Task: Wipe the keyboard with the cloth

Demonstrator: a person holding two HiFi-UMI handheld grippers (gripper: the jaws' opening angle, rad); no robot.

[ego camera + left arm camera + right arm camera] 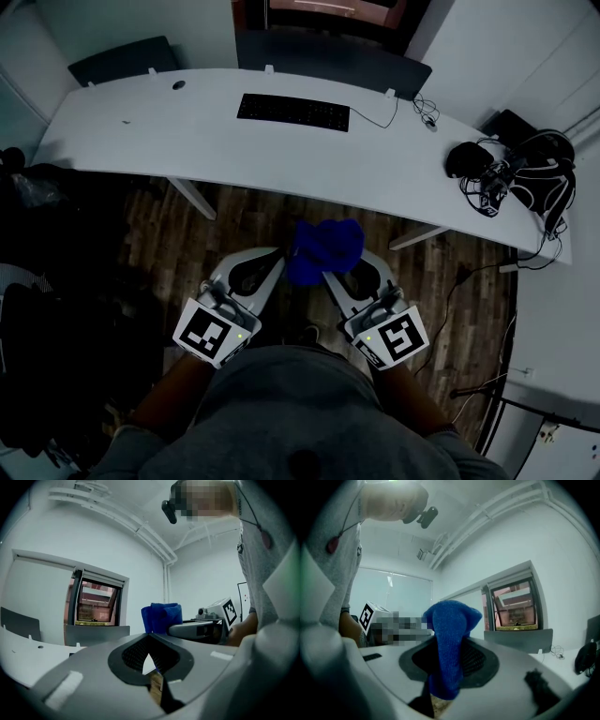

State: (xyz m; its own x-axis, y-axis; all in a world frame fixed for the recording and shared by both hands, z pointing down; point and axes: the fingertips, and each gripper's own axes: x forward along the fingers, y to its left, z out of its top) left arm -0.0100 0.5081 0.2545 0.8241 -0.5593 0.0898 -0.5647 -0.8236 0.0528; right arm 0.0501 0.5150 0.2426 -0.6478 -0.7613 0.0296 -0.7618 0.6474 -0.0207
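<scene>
While the left claw sits closed, empty, the right claw pinches the cloth.

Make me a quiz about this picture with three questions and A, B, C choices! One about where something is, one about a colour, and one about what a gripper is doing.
1. Where is the keyboard?
A. On the white desk
B. On the wooden floor
C. In a hand-held gripper

2. What colour is the cloth?
A. Red
B. Blue
C. Yellow

3. What is the right hand-held gripper doing?
A. Open with nothing in it
B. Shut on the cloth
C. Shut on the keyboard

Answers:
1. A, as the head view shows the keyboard lying on the desk, far ahead of both grippers.
2. B, as the cloth is bright blue in every view.
3. B, as the right gripper view shows the cloth pinched between its jaws.
</scene>
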